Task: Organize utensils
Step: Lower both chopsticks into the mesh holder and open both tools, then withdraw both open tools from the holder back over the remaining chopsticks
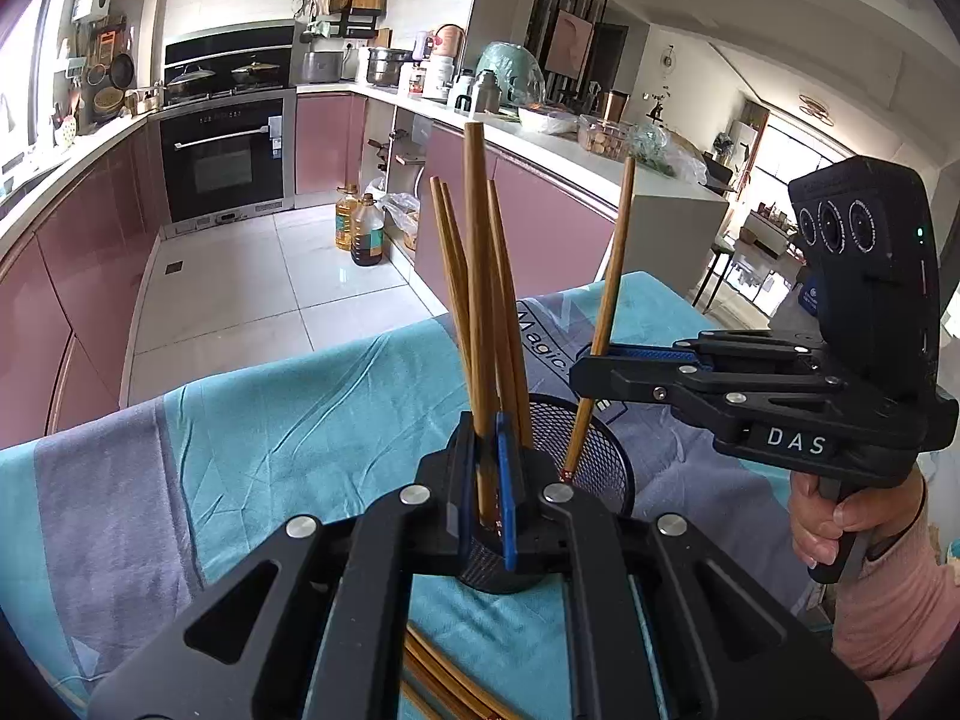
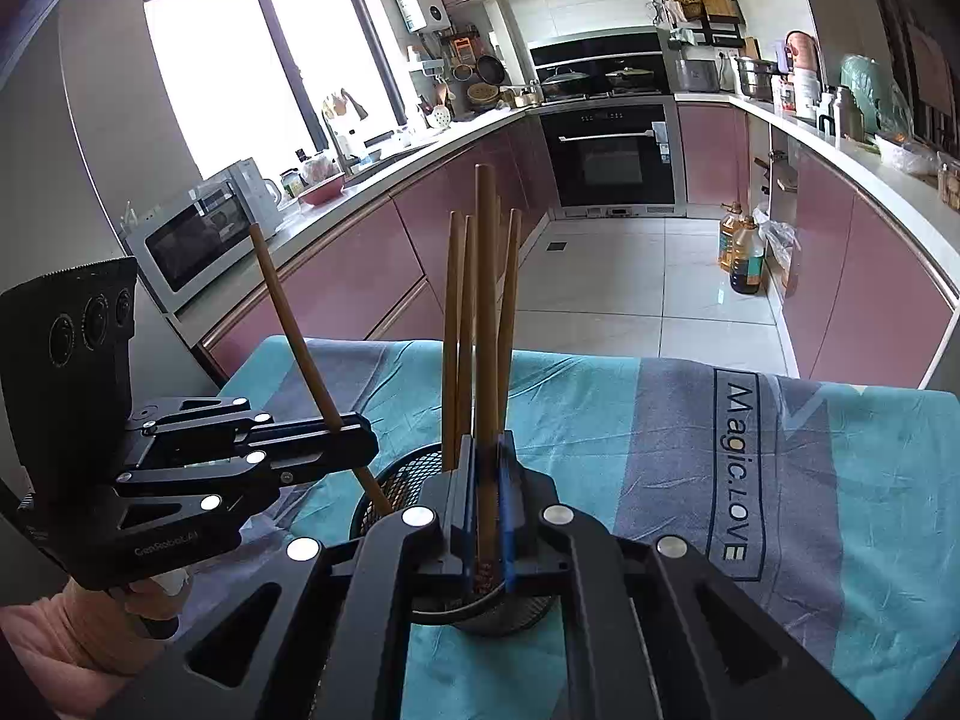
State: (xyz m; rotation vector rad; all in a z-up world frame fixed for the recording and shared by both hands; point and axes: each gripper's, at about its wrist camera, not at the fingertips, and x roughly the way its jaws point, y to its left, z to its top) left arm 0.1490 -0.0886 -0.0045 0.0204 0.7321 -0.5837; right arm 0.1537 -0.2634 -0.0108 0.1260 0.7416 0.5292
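Note:
A black mesh holder (image 1: 591, 456) stands on the cloth-covered table (image 1: 300, 420) with several wooden chopsticks (image 1: 450, 258) upright in it. My left gripper (image 1: 489, 480) is shut on one chopstick (image 1: 477, 276), upright over the holder. In the left wrist view my right gripper (image 1: 591, 369) is shut on another chopstick (image 1: 612, 294), its lower tip inside the holder. The right wrist view shows the right gripper (image 2: 486, 510) shut on its chopstick (image 2: 486, 324), the holder (image 2: 396, 492), and the left gripper (image 2: 354, 444) shut on a tilted chopstick (image 2: 294, 330).
More loose chopsticks (image 1: 444, 678) lie on the cloth under my left gripper. The table's far edge faces a tiled kitchen floor (image 1: 240, 288) with oil bottles (image 1: 366, 231), pink cabinets (image 2: 372, 264) and an oven (image 2: 612, 156).

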